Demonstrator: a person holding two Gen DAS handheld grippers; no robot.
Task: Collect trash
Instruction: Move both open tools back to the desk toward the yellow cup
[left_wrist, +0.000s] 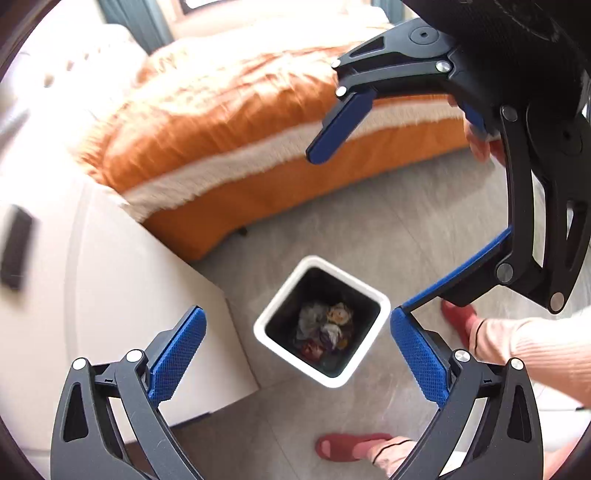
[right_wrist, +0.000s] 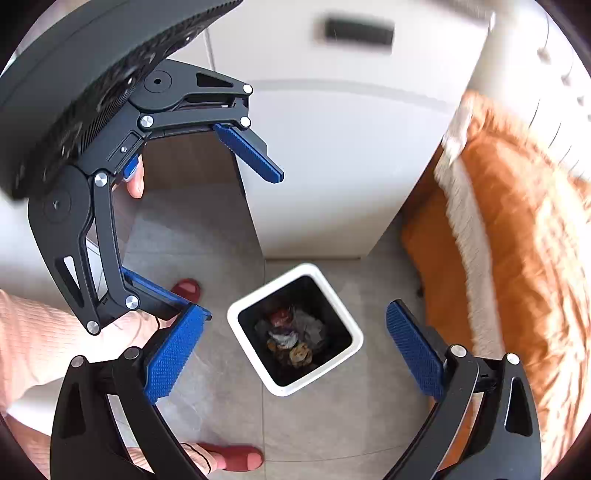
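A square bin with a white rim (left_wrist: 351, 282) and a black inside stands on the grey floor and holds several crumpled pieces of trash (left_wrist: 325, 328). My left gripper (left_wrist: 297, 315) hangs open above it with nothing between its blue pads. In the same view my right gripper (left_wrist: 360, 230) comes in from the upper right, also open and empty. The right wrist view shows the bin (right_wrist: 267, 292) and its trash (right_wrist: 291, 339) from above, framed by my open right gripper (right_wrist: 295, 308). There the left gripper (right_wrist: 242, 245) hangs open at the upper left.
A white cabinet (left_wrist: 129, 295) (right_wrist: 332, 166) stands right beside the bin, with a dark flat object (right_wrist: 358, 31) on top. A bed with an orange cover (left_wrist: 240, 129) (right_wrist: 517, 240) lies behind. A person's feet in red slippers (left_wrist: 347, 446) (right_wrist: 236, 458) stand near the bin.
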